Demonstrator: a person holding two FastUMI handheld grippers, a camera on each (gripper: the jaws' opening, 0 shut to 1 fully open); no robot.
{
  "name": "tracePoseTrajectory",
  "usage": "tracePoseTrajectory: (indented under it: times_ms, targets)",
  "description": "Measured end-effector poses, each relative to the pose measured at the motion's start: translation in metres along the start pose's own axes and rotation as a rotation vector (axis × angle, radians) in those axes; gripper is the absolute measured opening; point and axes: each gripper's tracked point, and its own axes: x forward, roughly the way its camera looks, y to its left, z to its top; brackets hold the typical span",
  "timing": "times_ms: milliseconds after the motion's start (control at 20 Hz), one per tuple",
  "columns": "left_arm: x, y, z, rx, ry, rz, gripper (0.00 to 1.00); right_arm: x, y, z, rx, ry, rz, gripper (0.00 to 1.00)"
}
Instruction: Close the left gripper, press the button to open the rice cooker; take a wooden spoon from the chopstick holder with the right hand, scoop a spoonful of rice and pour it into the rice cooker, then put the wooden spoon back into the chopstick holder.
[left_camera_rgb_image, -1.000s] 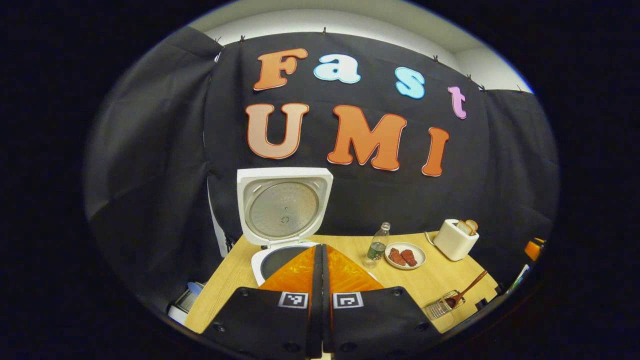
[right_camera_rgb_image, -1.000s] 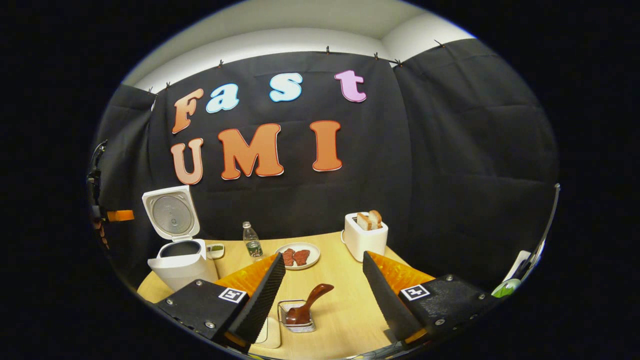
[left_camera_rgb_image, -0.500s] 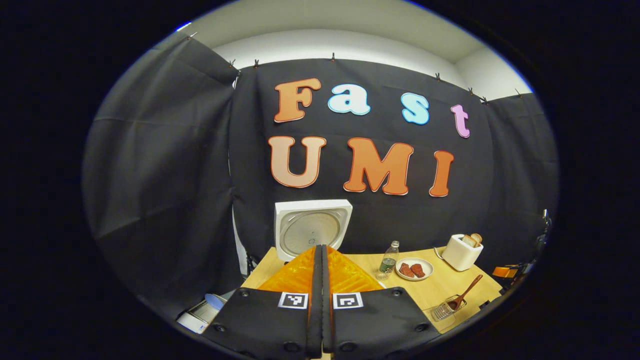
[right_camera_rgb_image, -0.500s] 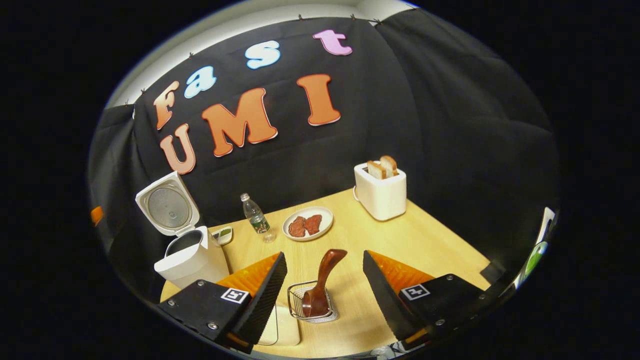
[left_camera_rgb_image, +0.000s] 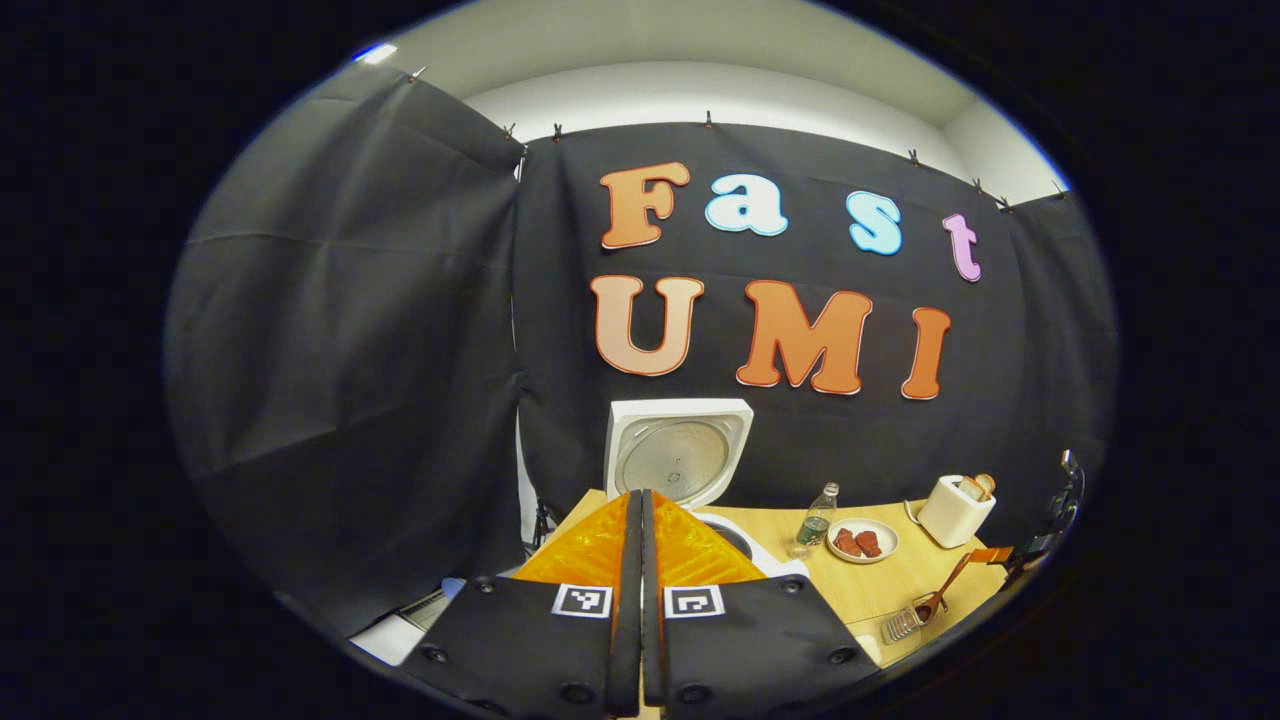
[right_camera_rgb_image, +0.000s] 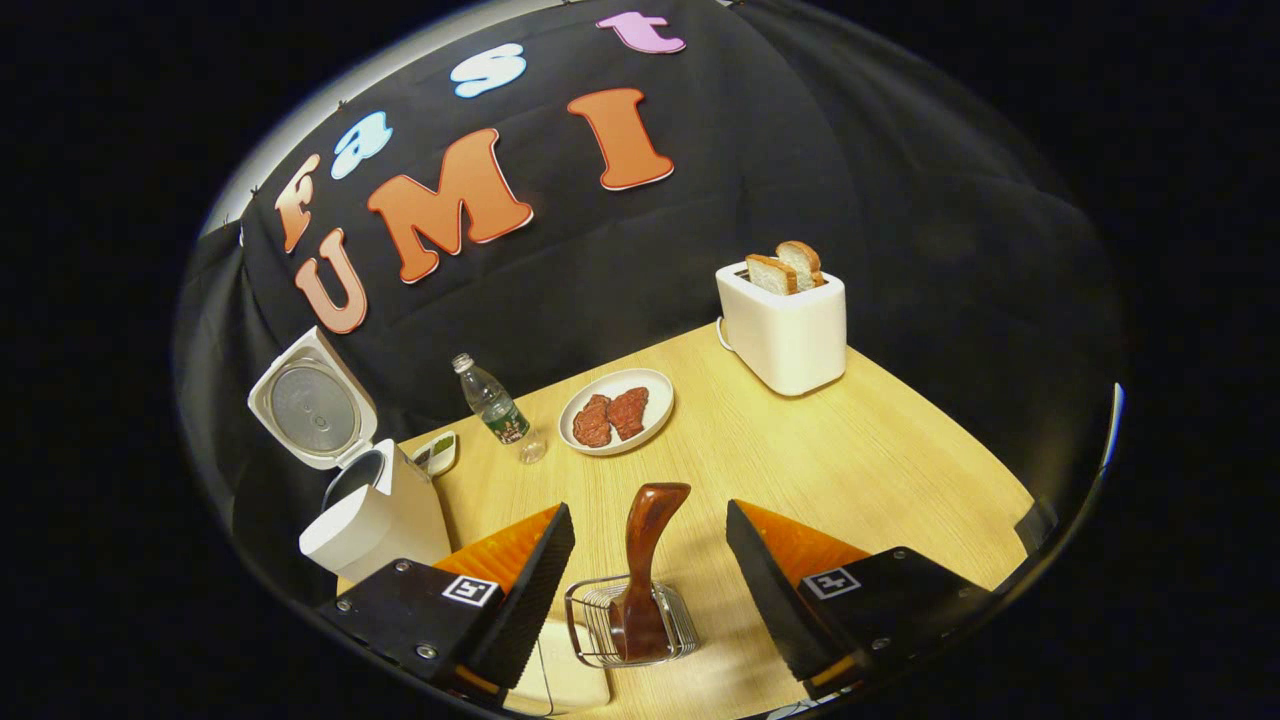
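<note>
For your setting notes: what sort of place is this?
Probably a staged kitchen set in a booth: a rice cooker, a toaster and a plate on a wooden table against black cloth.

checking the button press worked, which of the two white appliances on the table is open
The rice cooker at the table's left end: its lid stands raised, showing the inner pot. The toaster has no lid, just two bread slices sticking out the top.

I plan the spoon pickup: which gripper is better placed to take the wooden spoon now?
Right. The right gripper is open, its fingers on either side of the brown wooden spoon in the wire chopstick holder. The left gripper is shut, near the white rice cooker.
</note>
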Motion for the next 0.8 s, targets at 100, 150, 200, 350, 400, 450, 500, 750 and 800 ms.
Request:
tracePoseTrajectory:
  times_ms: [100,150,200,350,400,450,500,750,800]
  targets:
    - [-0.005,0.000,0.003,-0.011,-0.010,0.001,0.06,0.015,0.002,-0.003,0.001,0.023,-0.002,0.95]
    - [-0.008,0.001,0.003,-0.016,-0.011,0.001,0.06,0.018,0.001,-0.004,0.006,0.034,0.000,0.95]
    - [-0.010,0.003,0.001,-0.022,-0.008,0.007,0.07,0.023,0.002,-0.006,0.014,0.047,0.003,0.95]
    - [-0.015,0.008,-0.002,-0.032,0.009,0.029,0.09,0.038,0.002,-0.015,0.043,0.098,0.014,0.94]
    - [-0.013,0.002,-0.006,-0.037,0.016,0.015,0.10,0.042,0.003,-0.017,0.054,0.109,0.021,0.90]
    - [-0.014,-0.001,-0.009,-0.041,0.025,0.009,0.31,0.045,0.002,-0.019,0.068,0.120,0.024,0.86]
    - [-0.009,-0.001,-0.011,-0.043,0.032,0.008,0.52,0.049,0.003,-0.021,0.078,0.133,0.029,0.77]
    - [-0.008,-0.008,-0.018,-0.039,0.048,0.007,1.00,0.056,0.007,-0.017,0.160,0.150,0.061,0.42]
    - [-0.007,-0.008,-0.018,-0.031,0.050,0.007,1.00,0.053,0.011,-0.019,0.187,0.164,0.080,0.36]
